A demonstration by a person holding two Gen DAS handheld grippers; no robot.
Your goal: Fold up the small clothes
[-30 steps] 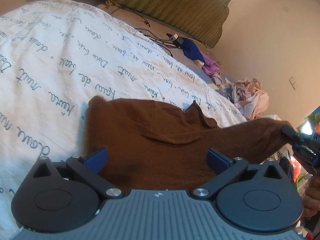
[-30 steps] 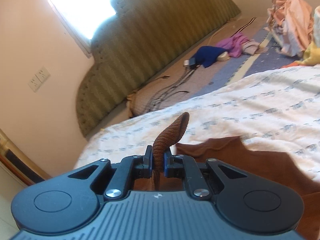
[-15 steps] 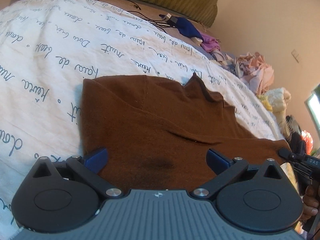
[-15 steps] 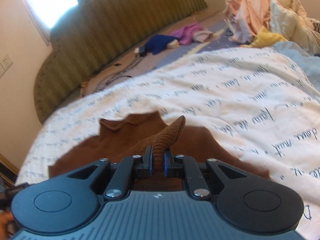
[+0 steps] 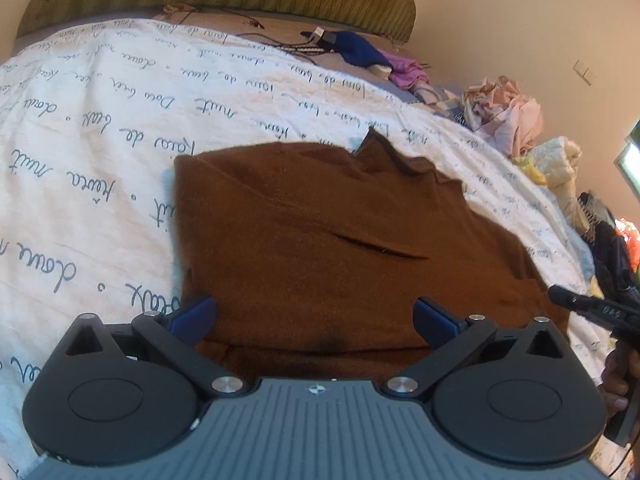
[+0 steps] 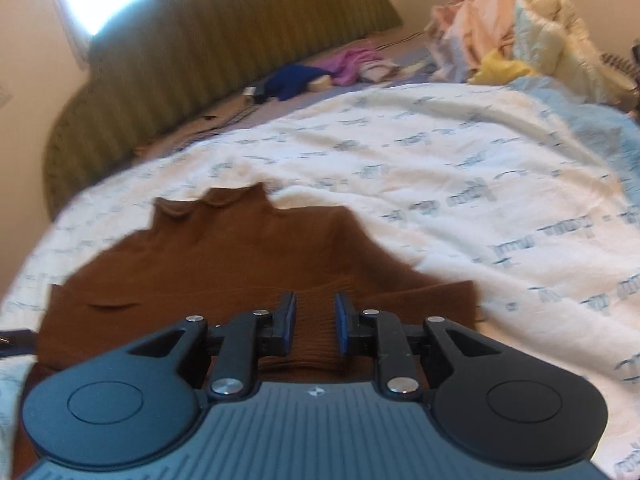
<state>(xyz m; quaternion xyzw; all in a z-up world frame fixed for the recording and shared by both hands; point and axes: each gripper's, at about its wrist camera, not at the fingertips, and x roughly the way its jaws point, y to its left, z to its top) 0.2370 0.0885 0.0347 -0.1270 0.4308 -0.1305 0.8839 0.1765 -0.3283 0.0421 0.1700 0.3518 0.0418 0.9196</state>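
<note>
Lying spread on a white bedspread printed with blue handwriting [image 5: 100, 128], a small brown knitted top with a short stand-up collar [image 5: 320, 240] rests flat near the bedspread's near edge, its collar pointing toward the far edge and the green padded headboard [image 6: 208, 40]. The left gripper [image 5: 314, 314] hovers over the top's near hem with its blue-padded jaws spread wide and nothing between them. The right gripper [image 6: 315, 322], seen in a motion-blurred view, sits low over a ribbed band of the same garment; its jaws stand parted by a narrow gap, and the knit appears to lie beneath them, not pinched, so neither tool has hold of the cloth. In the left wrist view the right gripper's dark tip shows at the garment's right-hand end. One shallow crease crosses the chest, and part of the cloth at the right-hand side seems to lie doubled over, though whether that counts as a finished fold cannot be told from these views. By the look of it, the job is at an early stage: the top is laid out and mostly smoothed, with most of the folding yet to be done. A heap of pink and cream laundry [image 6: 512, 28] waits at the bed's far right corner, and a dark blue garment [image 5: 360, 52] lies near the headboard, suggesting more pieces remain.
</note>
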